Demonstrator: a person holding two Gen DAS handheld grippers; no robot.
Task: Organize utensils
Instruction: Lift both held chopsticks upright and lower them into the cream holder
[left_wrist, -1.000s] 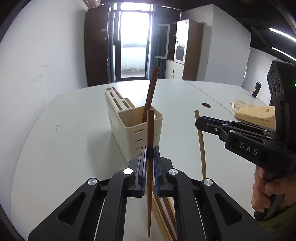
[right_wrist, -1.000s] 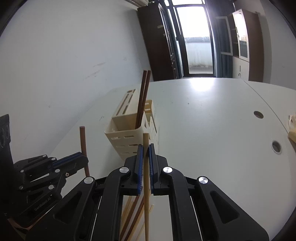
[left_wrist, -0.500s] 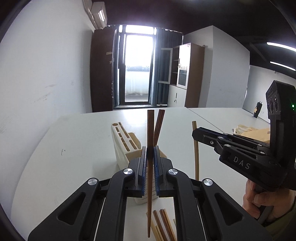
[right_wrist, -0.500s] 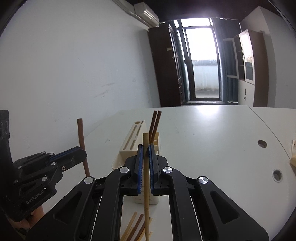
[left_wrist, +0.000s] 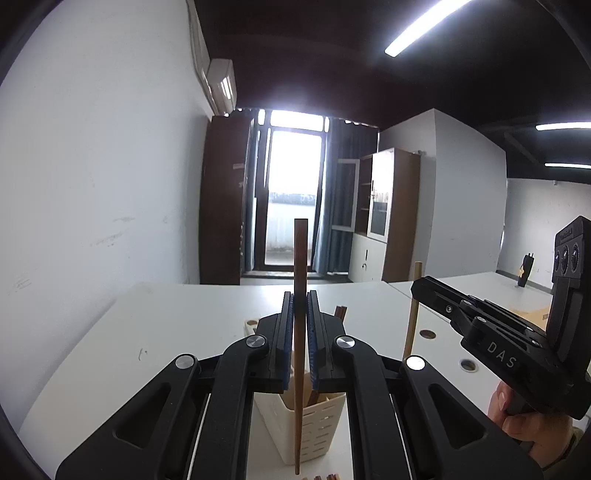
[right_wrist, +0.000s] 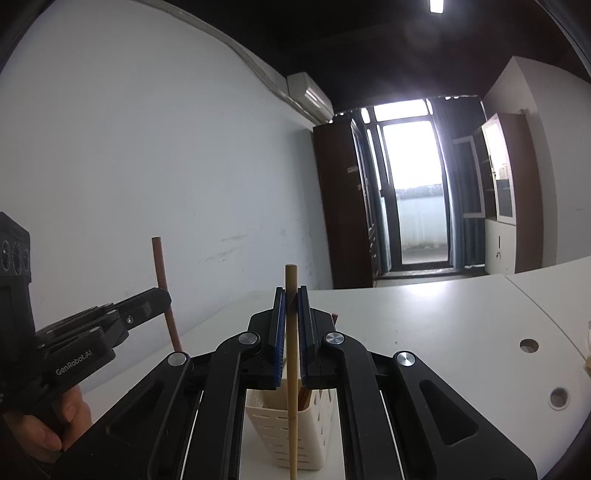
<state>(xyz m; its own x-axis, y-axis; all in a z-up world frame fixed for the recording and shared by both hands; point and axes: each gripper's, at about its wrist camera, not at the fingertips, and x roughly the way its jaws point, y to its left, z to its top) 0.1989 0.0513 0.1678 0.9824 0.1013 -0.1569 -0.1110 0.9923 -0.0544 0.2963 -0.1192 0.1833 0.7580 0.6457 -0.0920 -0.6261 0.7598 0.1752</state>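
Left wrist view: the left gripper (left_wrist: 300, 314) is seen clamped on a dark brown chopstick (left_wrist: 300, 332), which is held upright between the blue pads, its top well above the jaws and its lower tip hanging in front of the cream utensil holder (left_wrist: 317, 432). The holder is stood on the white table (left_wrist: 177, 332), directly behind and below the jaws, and the ends of other brown chopsticks (left_wrist: 341, 311) are seen rising out of its compartment, just right of the pads. Further right of the holder, the right gripper (left_wrist: 417, 290) is seen from the side, closed on a light bamboo chopstick (left_wrist: 412, 317) kept nearly upright, and the hand (left_wrist: 528, 424) gripping its handle is shown at the lower right edge. At the bottom edge, below the holder, a few loose chopstick ends (left_wrist: 325, 477) are barely visible.

Right wrist view: left of the holder (right_wrist: 273, 435), the left gripper (right_wrist: 162, 295) is shown closed on the dark brown chopstick (right_wrist: 164, 291), with a hand (right_wrist: 55, 417) wrapped round its handle. In the middle, the right gripper (right_wrist: 291, 314) is clamped on the light bamboo chopstick (right_wrist: 291, 369), held upright, with its lower end passing in front of the holder's slotted wall. The holder is partly hidden behind the jaws, and brown chopsticks (right_wrist: 304, 397) are seen inside it, just right of the bamboo one. Right of the holder, round cable holes (right_wrist: 529, 345) are seen in the table (right_wrist: 424, 325).
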